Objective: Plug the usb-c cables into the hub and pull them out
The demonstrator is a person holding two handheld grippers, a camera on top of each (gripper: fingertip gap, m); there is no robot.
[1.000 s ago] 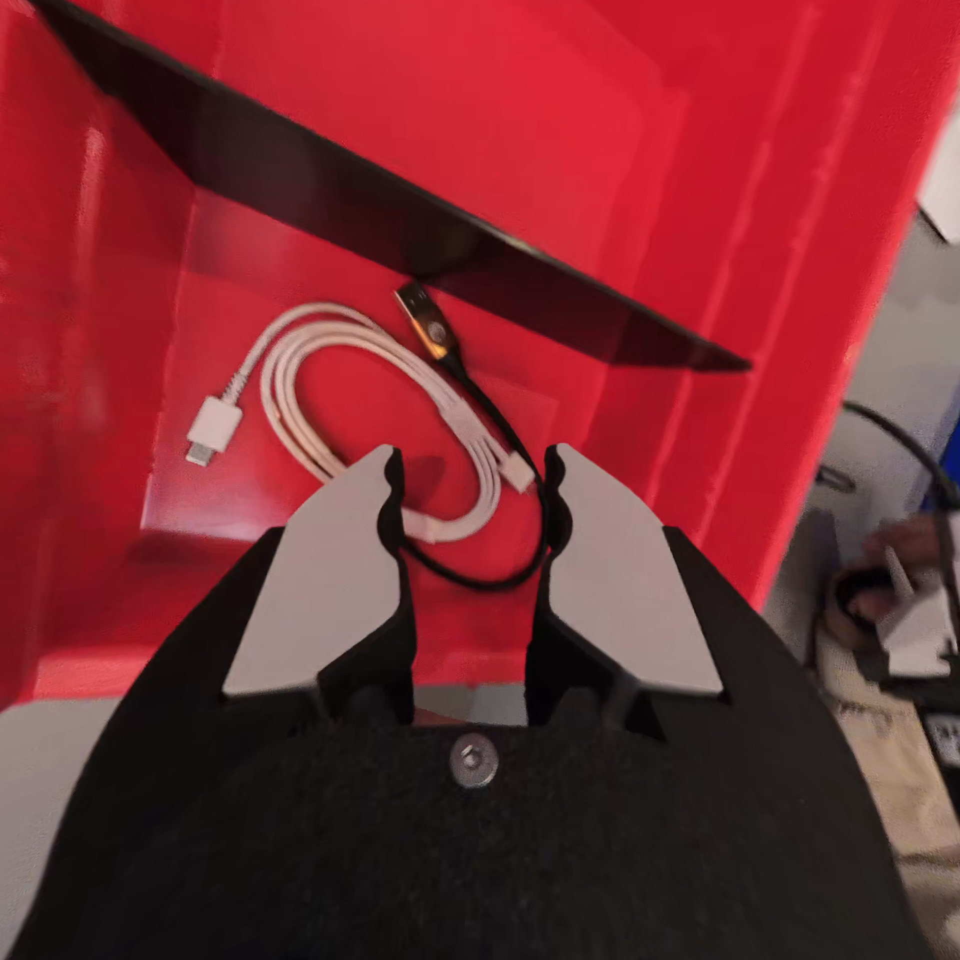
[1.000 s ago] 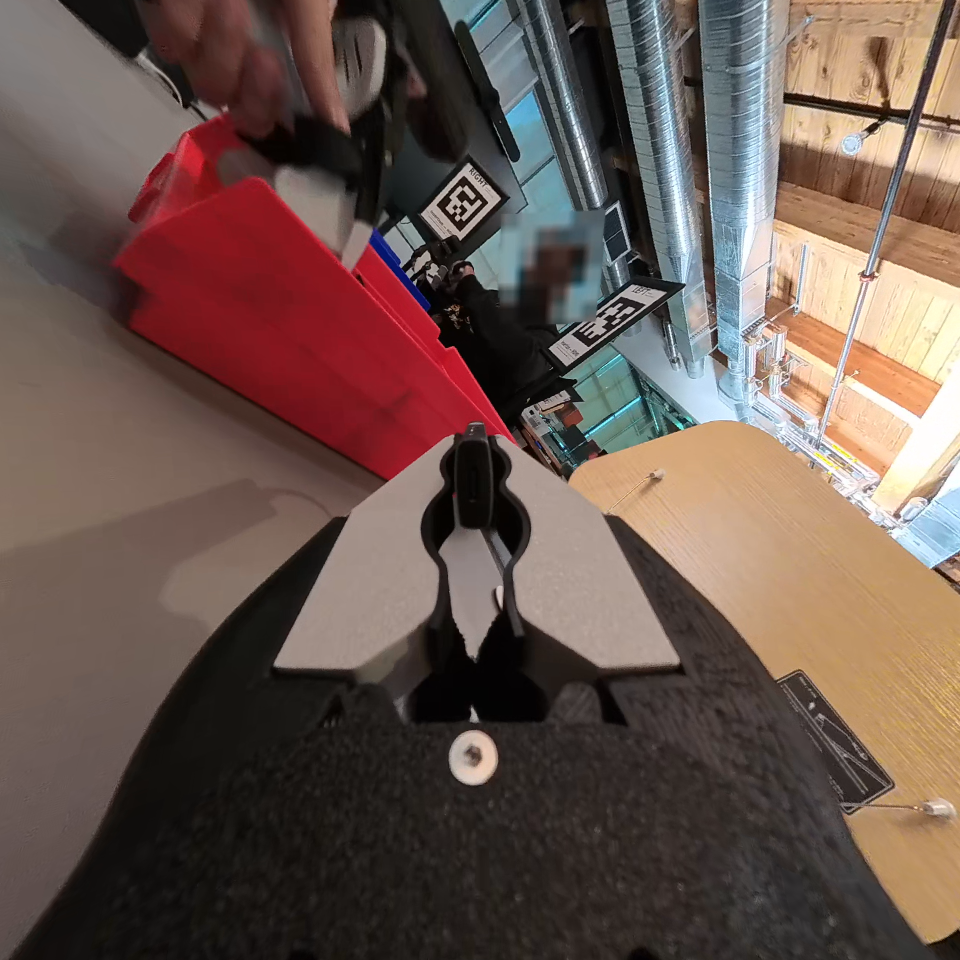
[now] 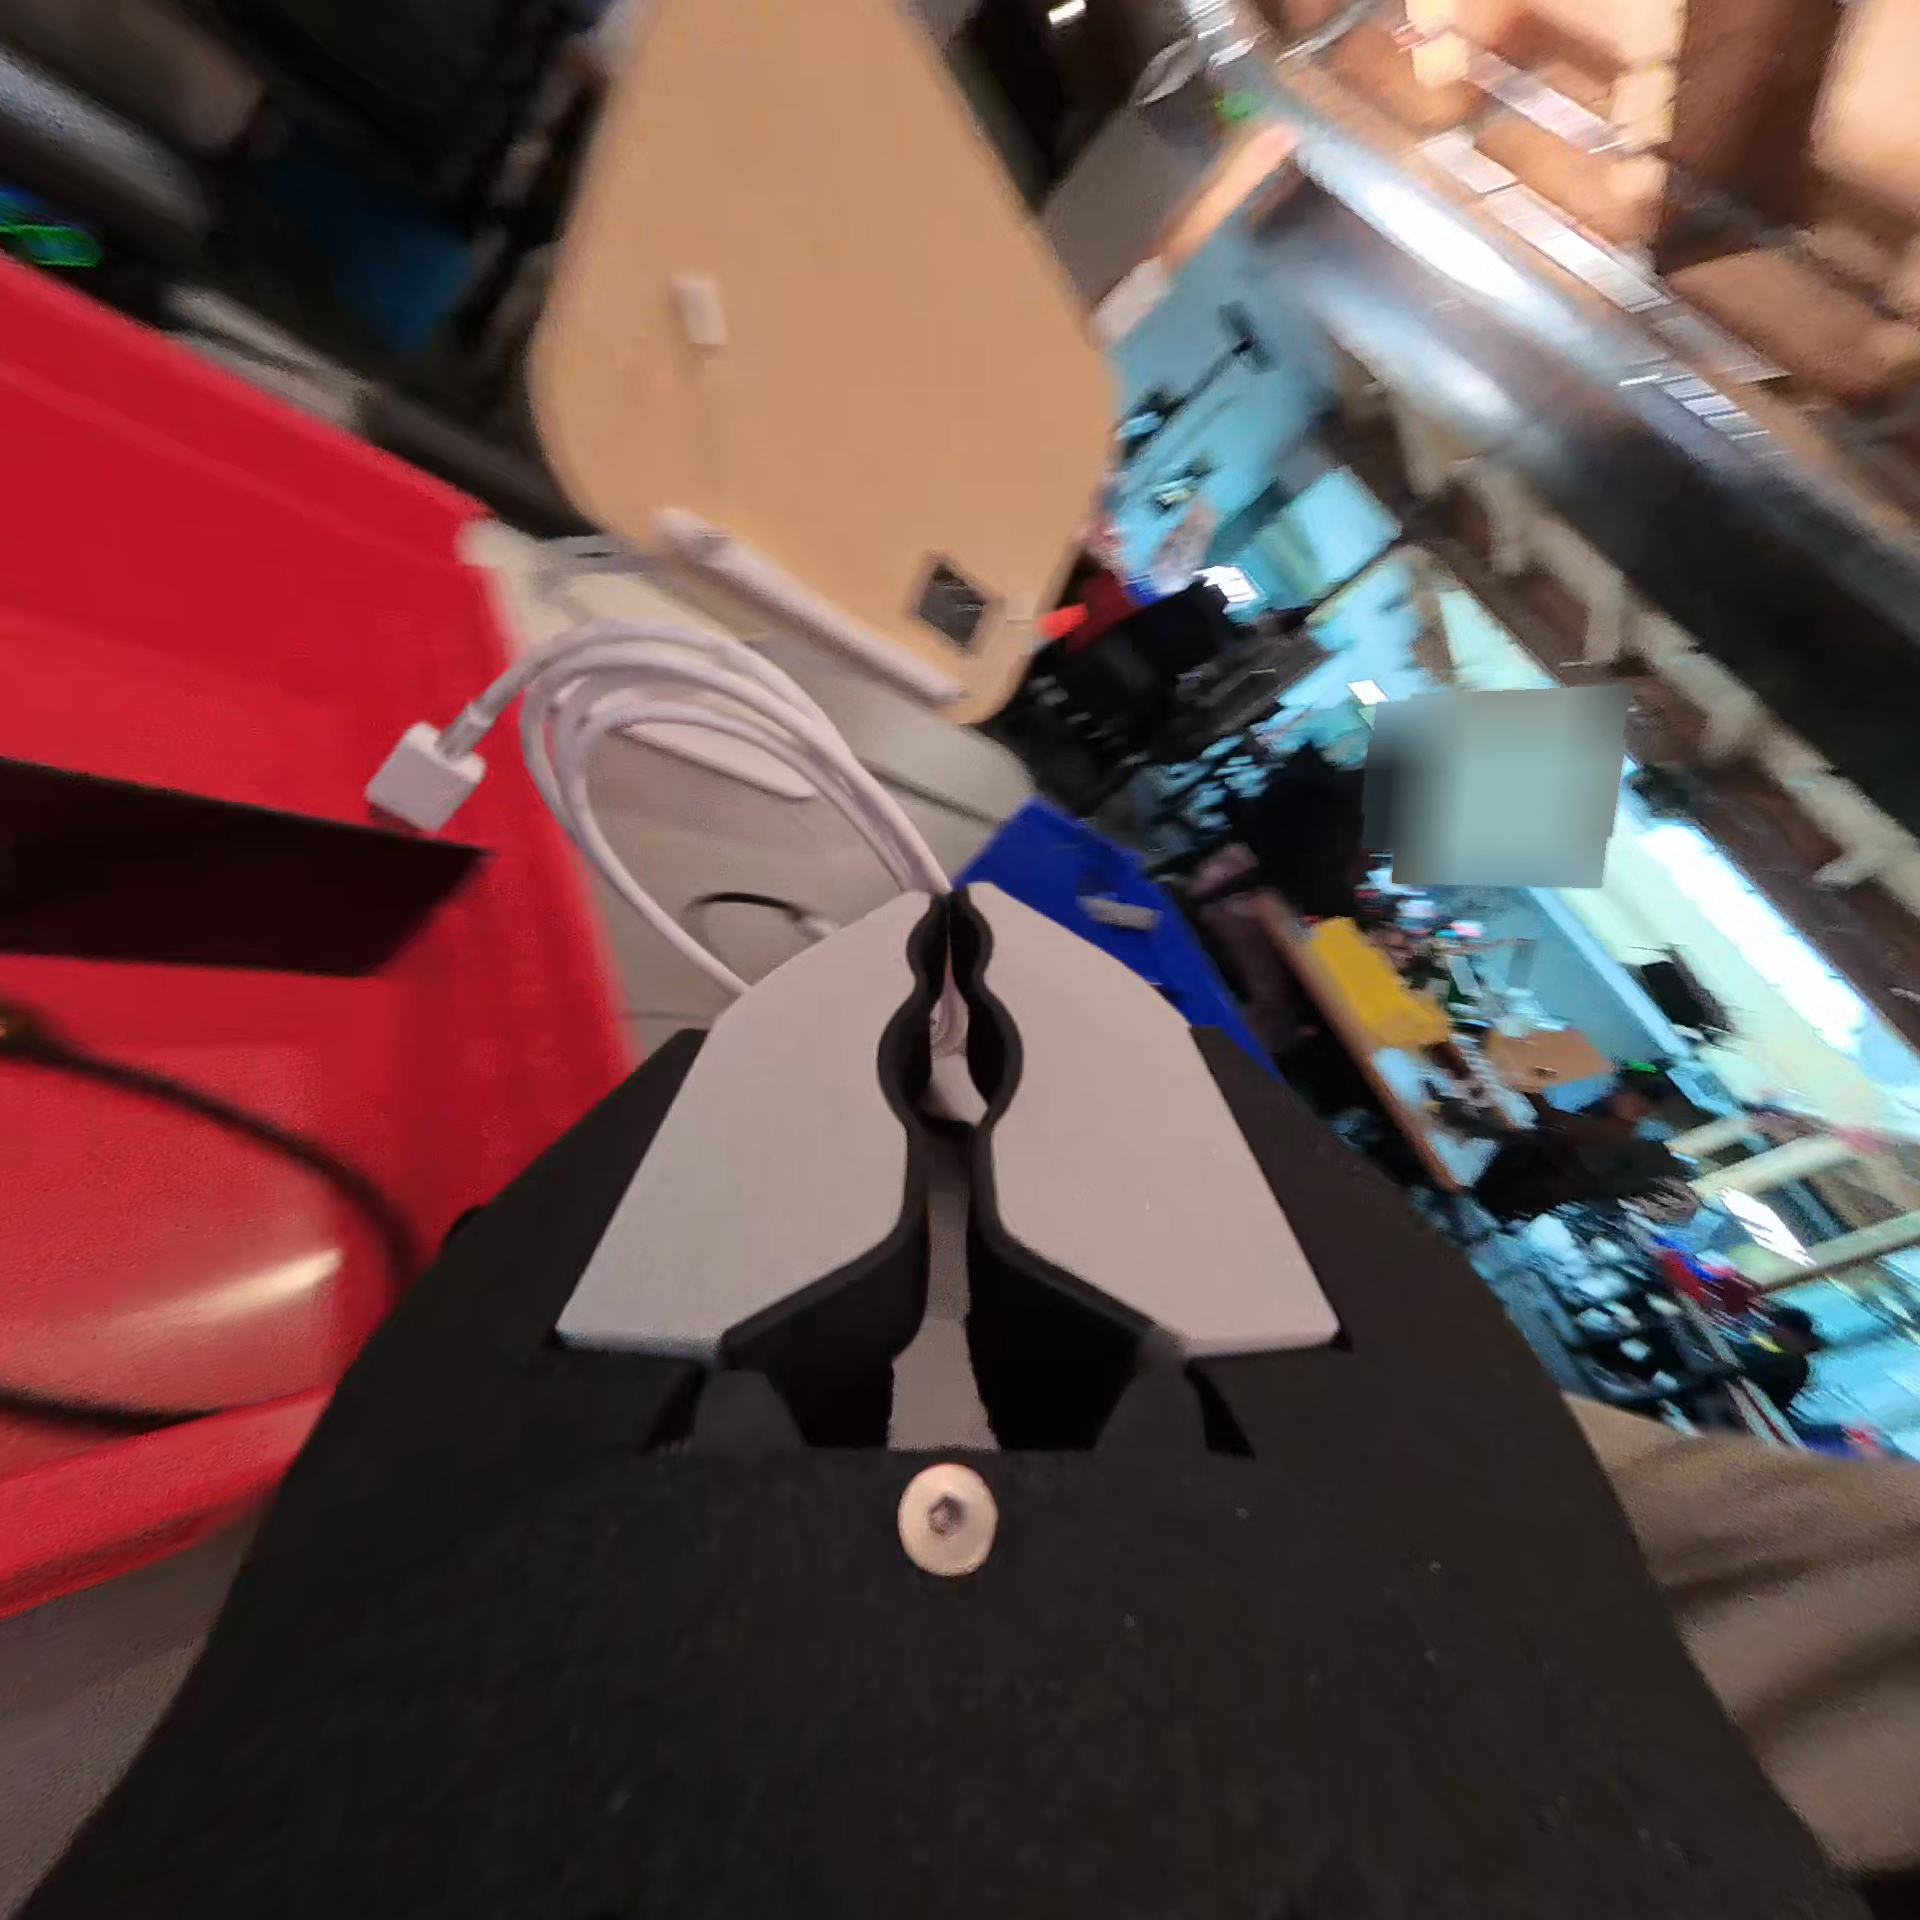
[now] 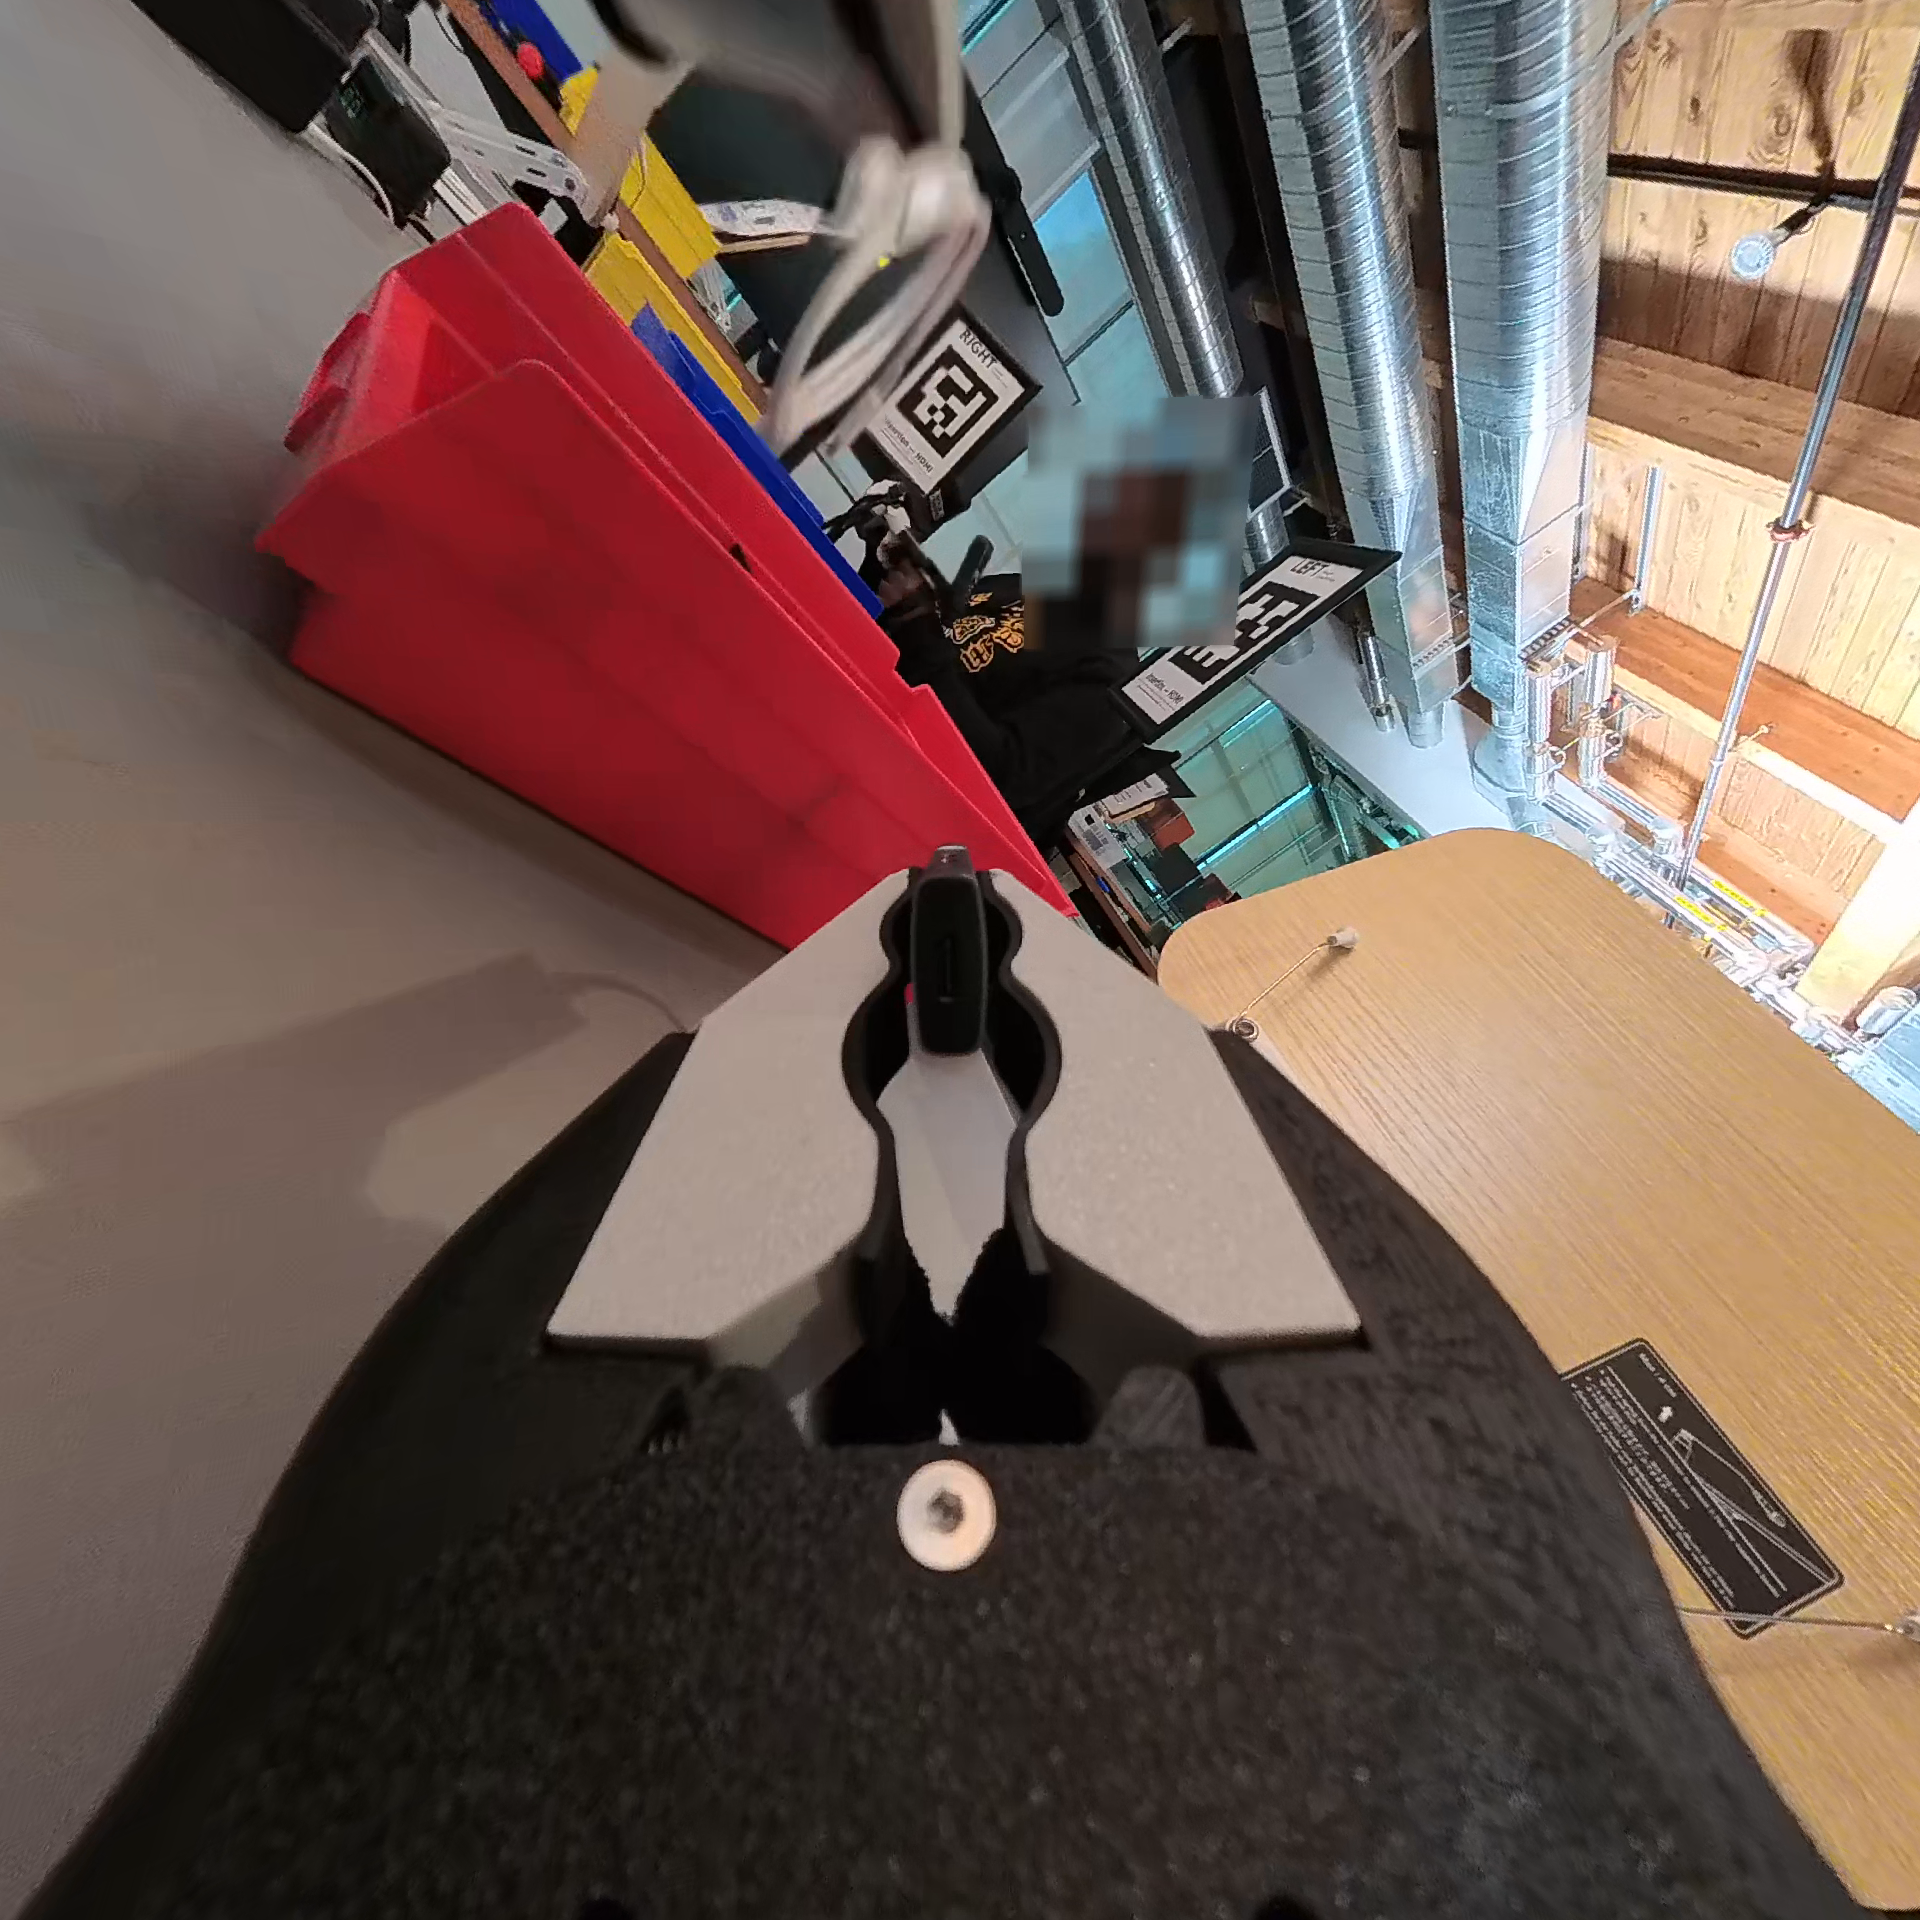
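A: The white cable (image 3: 665, 748) hangs coiled from the left gripper (image 3: 951, 909), clamped mid-cord above the red bin (image 3: 239, 644).
B: The right gripper (image 4: 951, 883) pinches the black hub (image 4: 945, 966). Best regrip beside the plug (image 3: 426, 779) before aligning.

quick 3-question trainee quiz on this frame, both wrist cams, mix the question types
1. True or false: the left gripper is open and empty.
2. What does the right gripper hold? A) white cable B) small black device C) nothing
3. Fill in: the white cable hangs in loops in front of the ___ bin.

Key: 1 false, it is shut on the white cable. 2 B, the small black device. 3 red.
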